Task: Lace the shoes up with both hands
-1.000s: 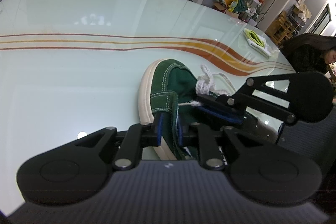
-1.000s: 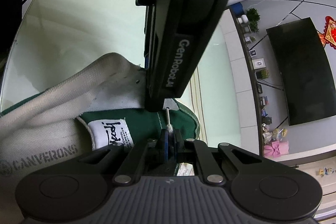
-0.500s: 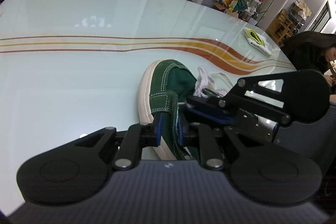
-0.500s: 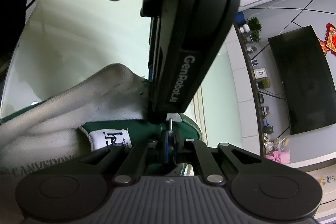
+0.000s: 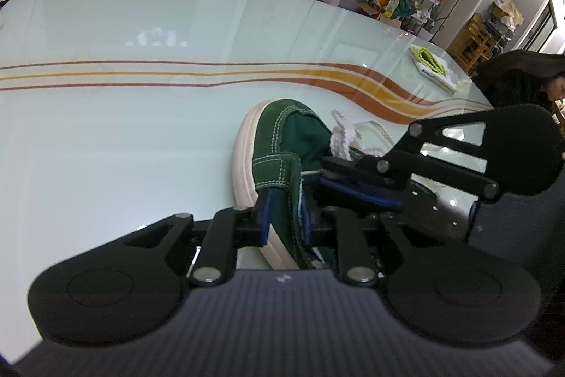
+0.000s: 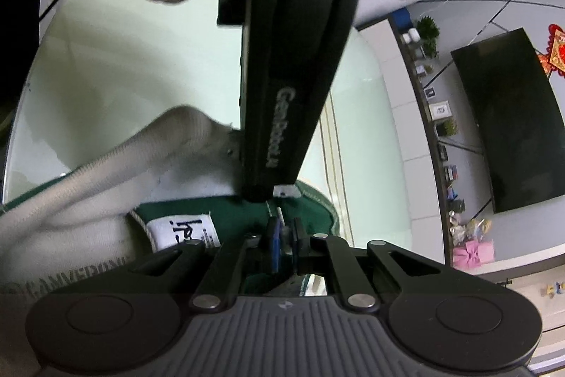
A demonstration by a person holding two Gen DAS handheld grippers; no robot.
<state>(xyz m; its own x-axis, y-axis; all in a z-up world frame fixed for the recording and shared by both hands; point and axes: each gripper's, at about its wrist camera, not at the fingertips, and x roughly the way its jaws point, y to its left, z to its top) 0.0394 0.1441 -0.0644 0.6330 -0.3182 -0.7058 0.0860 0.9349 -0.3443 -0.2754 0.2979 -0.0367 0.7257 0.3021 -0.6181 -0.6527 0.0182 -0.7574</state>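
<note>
Left gripper [image 5: 284, 218]: clamped on the side flap of green shoe [image 5: 282, 143], which lies on glass table [image 5: 141, 129]. Right gripper [image 6: 285, 241]: nearly together, pinching thin lace tip [image 6: 280, 212] just above the shoe's tongue label [image 6: 183, 228]. Loose white lace [image 5: 344, 136] bunched beside the toe. Folded cloth [image 5: 432, 64] well apart, near table edge.

left wrist: close, toeward | right wrist: close, crosswise | shared: green shoe [image 5: 282, 158]
</note>
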